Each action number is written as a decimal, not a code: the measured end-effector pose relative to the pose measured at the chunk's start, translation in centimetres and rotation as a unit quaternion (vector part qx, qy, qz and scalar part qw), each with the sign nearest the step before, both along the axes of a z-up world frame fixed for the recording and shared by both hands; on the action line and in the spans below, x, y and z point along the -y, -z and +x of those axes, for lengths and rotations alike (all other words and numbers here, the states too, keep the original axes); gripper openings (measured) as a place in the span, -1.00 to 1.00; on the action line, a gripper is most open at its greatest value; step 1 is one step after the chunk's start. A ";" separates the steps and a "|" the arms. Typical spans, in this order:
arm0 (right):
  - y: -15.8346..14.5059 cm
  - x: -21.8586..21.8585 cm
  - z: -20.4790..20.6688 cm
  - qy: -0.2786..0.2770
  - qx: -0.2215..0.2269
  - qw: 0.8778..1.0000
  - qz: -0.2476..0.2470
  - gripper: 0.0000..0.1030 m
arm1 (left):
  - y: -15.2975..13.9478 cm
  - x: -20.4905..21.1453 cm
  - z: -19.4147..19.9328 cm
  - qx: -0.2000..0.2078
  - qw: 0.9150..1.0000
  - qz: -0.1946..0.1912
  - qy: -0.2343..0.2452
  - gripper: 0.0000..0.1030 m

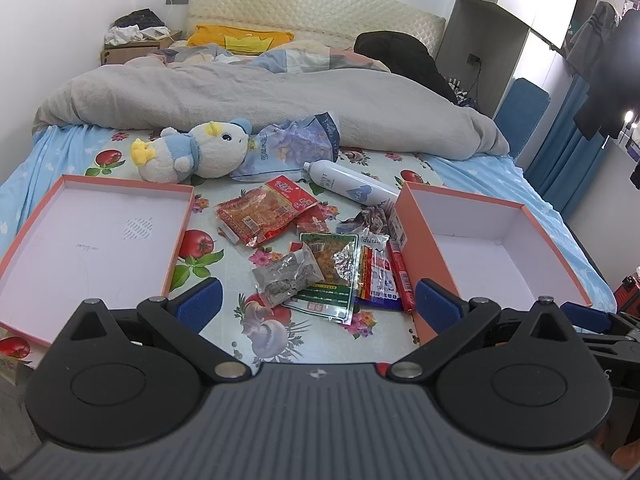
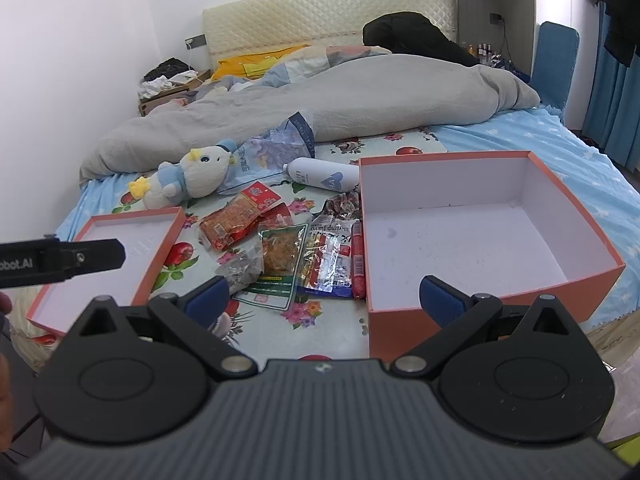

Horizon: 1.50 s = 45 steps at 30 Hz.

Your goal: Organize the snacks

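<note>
Several snack packets lie in a heap on the bed between two orange boxes: a red packet [image 1: 266, 210] [image 2: 236, 220], a green-edged packet [image 1: 328, 276] [image 2: 278, 268], a grey packet [image 1: 286, 276], a blue-and-red packet [image 1: 378, 276] [image 2: 328, 264] and a red sausage stick [image 1: 402, 276] [image 2: 357, 260]. The deep orange box [image 1: 492, 240] [image 2: 472, 240] stands to the right, the shallow lid [image 1: 92, 240] [image 2: 116, 256] to the left. My left gripper [image 1: 320, 304] is open, low before the heap. My right gripper [image 2: 324, 300] is open too, nothing between its fingers.
A plush toy [image 1: 192, 152] [image 2: 184, 178], a white bottle [image 1: 352, 184] [image 2: 320, 176] and a blue bag [image 1: 292, 144] lie behind the snacks. A grey duvet [image 1: 260, 96] covers the far bed. The left gripper's body [image 2: 60, 260] shows at the right view's left edge.
</note>
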State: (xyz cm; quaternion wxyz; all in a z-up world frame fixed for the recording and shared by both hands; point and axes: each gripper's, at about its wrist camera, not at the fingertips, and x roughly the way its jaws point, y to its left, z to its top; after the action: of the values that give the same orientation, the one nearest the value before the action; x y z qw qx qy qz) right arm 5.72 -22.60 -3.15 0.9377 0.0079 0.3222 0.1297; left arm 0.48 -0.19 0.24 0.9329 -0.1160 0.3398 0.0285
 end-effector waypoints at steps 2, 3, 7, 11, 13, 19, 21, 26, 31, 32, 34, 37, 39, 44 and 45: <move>0.0 0.0 0.0 0.000 0.000 1.000 0.000 1.00 | 0.1 0.0 0.0 0.000 1.000 0.000 0.000 1.00; 0.0 0.0 0.0 0.001 0.000 1.000 0.001 1.00 | 0.0 -0.1 0.0 0.000 1.000 0.000 0.000 1.00; 0.0 0.0 0.0 -0.001 0.000 1.000 0.000 1.00 | 0.0 0.0 0.0 0.000 1.000 0.000 -0.002 1.00; 0.0 -0.1 0.0 0.000 -0.001 1.000 0.002 1.00 | 0.0 0.0 0.0 -0.001 1.000 -0.001 -0.001 1.00; 0.0 -0.1 0.0 -0.001 0.000 1.000 0.004 1.00 | 0.1 0.0 0.0 -0.003 1.000 -0.002 0.002 1.00; 0.1 -0.3 0.1 -0.005 -0.003 1.000 0.007 1.00 | 0.1 0.0 0.0 0.002 1.000 -0.006 -0.001 1.00; 0.2 -0.3 0.1 -0.004 -0.001 1.000 0.009 1.00 | 0.2 0.0 0.1 0.003 1.000 -0.004 -0.001 1.00; 0.2 -0.3 0.1 -0.005 -0.003 1.000 0.009 1.00 | -0.1 -0.2 -0.2 0.004 1.000 -0.005 0.002 1.00; 0.4 -0.3 0.3 -0.012 0.005 1.000 0.010 1.00 | 0.4 -0.4 0.2 -0.001 1.000 -0.010 0.008 1.00; 0.5 -0.3 0.3 -0.012 0.000 1.000 0.013 1.00 | 0.5 -0.3 0.3 -0.003 1.000 -0.008 0.010 1.00; 0.7 -0.1 0.5 -0.018 -0.006 1.000 0.014 1.00 | 0.6 -0.1 0.5 -0.001 1.000 -0.001 0.013 1.00; 1.1 0.2 0.8 -0.013 -0.011 1.000 0.017 1.00 | 0.6 0.0 0.7 0.002 1.000 0.002 0.013 1.00; 1.3 0.4 1.0 -0.009 -0.015 1.000 0.020 1.00 | 0.9 -0.2 1.0 -0.001 1.000 -0.002 0.012 1.00; 2.7 0.1 1.6 -0.009 -0.012 1.000 0.002 1.00 | 2.3 -1.0 2.5 -0.013 1.000 0.000 0.010 1.00; 2.9 0.0 1.8 -0.012 -0.011 1.000 0.000 1.00 | 2.6 -1.1 2.9 -0.013 1.000 0.004 0.011 1.00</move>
State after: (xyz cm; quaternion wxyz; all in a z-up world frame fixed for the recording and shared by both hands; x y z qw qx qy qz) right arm 7.47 -22.64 -6.05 0.9324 0.0060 0.3327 0.1410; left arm 3.38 0.93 -2.31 0.9290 -0.1078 0.3534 0.0210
